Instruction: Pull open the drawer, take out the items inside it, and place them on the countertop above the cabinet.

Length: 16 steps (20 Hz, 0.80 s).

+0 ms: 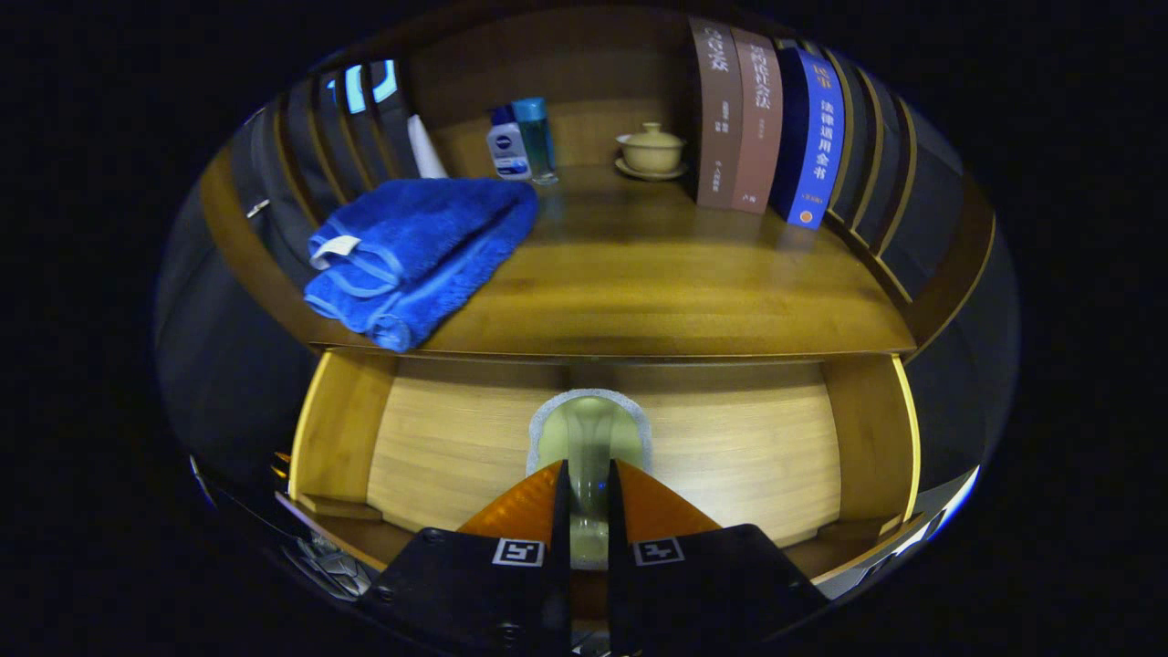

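Two fingers of the hand-held gripper pinch a pale brush over the open drawer, below a towel.

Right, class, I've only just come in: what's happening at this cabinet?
A hand-held gripper is clamped on a pale brush or sponge tool over the open drawer, both fingers pressing its handle. On the countertop above lie a folded blue towel, two small bottles, a lidded cup and a row of books. The tool has yet to be put up there. The rest of the drawer floor that shows looks bare.
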{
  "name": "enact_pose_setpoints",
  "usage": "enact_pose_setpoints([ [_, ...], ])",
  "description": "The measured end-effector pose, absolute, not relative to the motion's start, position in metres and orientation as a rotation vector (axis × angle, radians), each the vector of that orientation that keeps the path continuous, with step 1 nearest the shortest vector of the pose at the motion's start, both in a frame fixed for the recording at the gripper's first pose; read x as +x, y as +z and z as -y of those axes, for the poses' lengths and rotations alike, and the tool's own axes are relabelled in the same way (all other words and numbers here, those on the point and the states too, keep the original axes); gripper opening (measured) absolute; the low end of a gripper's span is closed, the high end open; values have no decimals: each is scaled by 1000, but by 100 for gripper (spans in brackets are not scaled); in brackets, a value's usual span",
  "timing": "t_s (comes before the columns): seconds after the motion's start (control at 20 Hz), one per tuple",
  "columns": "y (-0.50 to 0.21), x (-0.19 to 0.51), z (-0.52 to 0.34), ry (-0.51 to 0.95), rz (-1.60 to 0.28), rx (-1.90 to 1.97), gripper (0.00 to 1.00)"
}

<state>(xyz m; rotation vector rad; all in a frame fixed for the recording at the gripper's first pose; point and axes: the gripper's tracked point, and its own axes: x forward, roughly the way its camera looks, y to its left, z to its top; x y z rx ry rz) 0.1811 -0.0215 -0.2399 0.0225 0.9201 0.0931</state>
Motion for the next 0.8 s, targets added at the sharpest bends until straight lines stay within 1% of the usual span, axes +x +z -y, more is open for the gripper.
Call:
enact_pose_setpoints([
  [0.25, -186, 170, 4, 143, -842, 53, 20],
  [0.35, -165, 175, 3, 140, -810, 51, 20],
  [0.5, -145, 193, 4, 119, -787, 40, 20],
  [0.8, -148, 252, 15, 52, -805, -5, 20],
])
